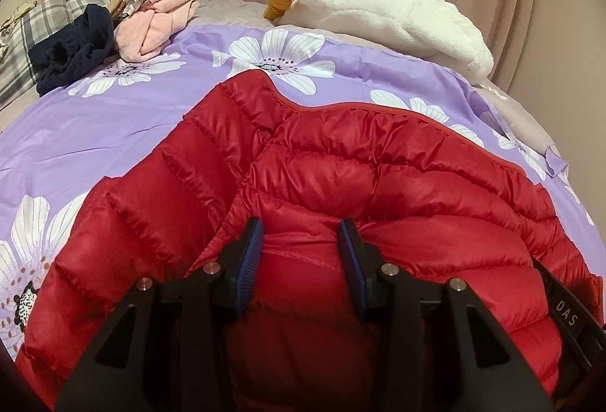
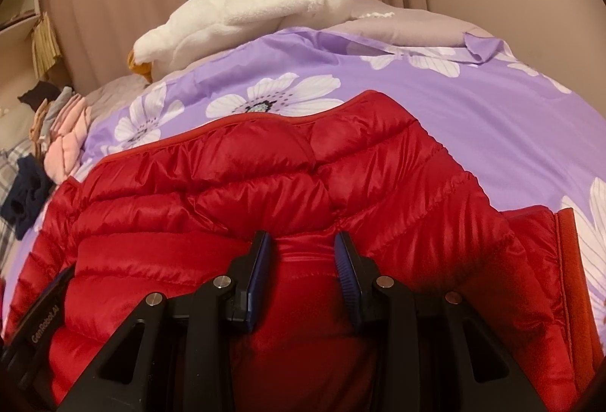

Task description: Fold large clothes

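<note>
Red jacket (image 1: 341, 162), lilac flowered sheet (image 1: 113, 131)

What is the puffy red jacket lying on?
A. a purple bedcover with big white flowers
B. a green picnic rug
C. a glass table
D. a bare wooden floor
A: the shiny quilted red puffer jacket is spread over the purple bedcover with white flowers, which shows all around its edges in both wrist views.

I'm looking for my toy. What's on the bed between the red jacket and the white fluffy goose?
Only the purple flowered sheet. Both views show it bare between the red jacket and the white goose.
</note>
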`<state>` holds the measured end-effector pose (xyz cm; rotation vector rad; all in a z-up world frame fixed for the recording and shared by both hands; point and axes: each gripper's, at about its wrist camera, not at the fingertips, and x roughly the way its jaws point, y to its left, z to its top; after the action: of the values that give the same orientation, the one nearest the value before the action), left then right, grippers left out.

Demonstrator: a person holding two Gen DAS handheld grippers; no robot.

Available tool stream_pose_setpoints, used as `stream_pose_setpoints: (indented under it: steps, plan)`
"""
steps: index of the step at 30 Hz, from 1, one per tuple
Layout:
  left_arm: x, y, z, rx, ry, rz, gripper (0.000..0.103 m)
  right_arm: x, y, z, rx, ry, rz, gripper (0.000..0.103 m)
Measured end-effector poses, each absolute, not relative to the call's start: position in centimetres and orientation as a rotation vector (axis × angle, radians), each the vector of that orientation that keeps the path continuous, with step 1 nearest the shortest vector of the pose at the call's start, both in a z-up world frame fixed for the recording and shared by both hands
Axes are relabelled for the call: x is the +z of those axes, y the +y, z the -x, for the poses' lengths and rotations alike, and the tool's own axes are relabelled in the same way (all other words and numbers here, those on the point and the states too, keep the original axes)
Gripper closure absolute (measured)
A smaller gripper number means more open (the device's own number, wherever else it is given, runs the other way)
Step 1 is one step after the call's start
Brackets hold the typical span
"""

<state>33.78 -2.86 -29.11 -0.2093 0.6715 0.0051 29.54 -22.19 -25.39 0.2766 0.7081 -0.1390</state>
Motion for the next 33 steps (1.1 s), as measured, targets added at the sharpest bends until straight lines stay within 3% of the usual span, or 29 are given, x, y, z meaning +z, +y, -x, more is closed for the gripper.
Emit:
stream_pose_setpoints:
  steps: [13,17,26,33]
  plan:
    - [-28.4,-2.1,-32.7,-0.035,0.644,0.237,0.064,-25.0,-22.5,-29.2,-0.115,0.699,-0.299,0.065]
    - [-26.9,-2.1,-30.5,-0.044,0.624,0.184,0.069,-23.9,-22.4,-27.9,-0.071,0.706,-0.296,0.065]
    - [-23.3,-3.4,-25.5,-0.163,0.528,0.263,0.069,-20.7,-21.0,-23.7,0.021,0.611,-0.412,0.065]
    - [-27.8,-4.9,-26.8,-0.150,0.637,0.273,0.066,-23.3,-19.8,-23.4,0.052,0.646,-0.468,0.065]
